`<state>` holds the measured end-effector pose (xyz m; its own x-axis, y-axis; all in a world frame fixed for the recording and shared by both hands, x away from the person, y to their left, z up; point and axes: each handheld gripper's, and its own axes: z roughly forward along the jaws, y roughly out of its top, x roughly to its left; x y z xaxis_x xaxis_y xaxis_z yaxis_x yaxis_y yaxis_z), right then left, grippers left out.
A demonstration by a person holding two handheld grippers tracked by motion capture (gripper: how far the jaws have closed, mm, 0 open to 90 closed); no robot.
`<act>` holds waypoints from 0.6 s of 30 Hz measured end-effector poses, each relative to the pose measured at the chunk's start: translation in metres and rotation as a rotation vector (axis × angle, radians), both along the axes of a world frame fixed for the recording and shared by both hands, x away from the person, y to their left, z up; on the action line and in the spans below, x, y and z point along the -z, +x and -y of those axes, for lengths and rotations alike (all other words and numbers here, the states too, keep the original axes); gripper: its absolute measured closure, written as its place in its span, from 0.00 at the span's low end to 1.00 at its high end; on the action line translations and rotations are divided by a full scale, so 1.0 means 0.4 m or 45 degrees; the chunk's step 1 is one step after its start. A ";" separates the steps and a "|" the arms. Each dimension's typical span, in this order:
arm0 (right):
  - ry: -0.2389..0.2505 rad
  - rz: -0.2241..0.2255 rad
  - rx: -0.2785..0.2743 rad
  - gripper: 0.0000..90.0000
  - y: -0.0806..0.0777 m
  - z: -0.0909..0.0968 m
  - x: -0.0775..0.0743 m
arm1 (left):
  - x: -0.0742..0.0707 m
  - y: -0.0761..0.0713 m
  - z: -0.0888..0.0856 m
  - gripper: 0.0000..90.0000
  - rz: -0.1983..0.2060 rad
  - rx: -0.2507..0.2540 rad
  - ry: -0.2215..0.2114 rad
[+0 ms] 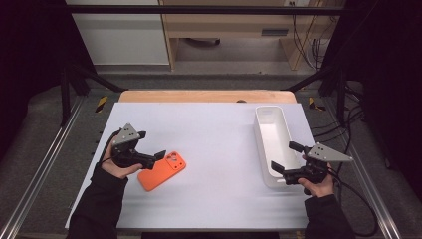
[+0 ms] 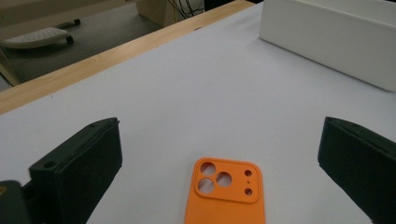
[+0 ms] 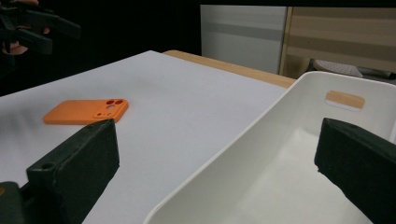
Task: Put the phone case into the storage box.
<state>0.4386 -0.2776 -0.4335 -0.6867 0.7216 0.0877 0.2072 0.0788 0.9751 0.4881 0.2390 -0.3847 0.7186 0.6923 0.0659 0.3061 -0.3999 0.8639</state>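
Note:
An orange phone case (image 1: 161,171) lies flat on the white table sheet, camera cut-outs up. My left gripper (image 1: 151,145) hovers just left of it, open, with nothing between the jaws. In the left gripper view the case (image 2: 226,200) sits on the sheet below and between the wide-apart jaws of that gripper (image 2: 222,135), untouched. My right gripper (image 1: 286,157) is open at the near end of a long white bin (image 1: 259,137). In the right gripper view its jaws (image 3: 219,135) straddle the bin's near wall (image 3: 243,140), and the case (image 3: 86,111) lies far off to the left.
The white sheet (image 1: 214,134) covers a wooden table whose edge shows at the back (image 1: 204,96). Metal frame rails run along both sides. Cables trail from each gripper. The other hand's gripper (image 3: 32,25) shows at the top left of the right gripper view.

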 end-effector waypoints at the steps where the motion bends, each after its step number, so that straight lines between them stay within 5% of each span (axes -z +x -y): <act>1: 0.000 0.000 0.000 0.00 0.000 0.000 0.000 | 0.000 0.000 0.000 0.00 0.000 0.000 0.000; 18: -0.005 -0.002 -0.005 0.00 0.001 -0.001 0.001 | 0.067 0.035 0.017 0.00 -0.190 0.046 0.168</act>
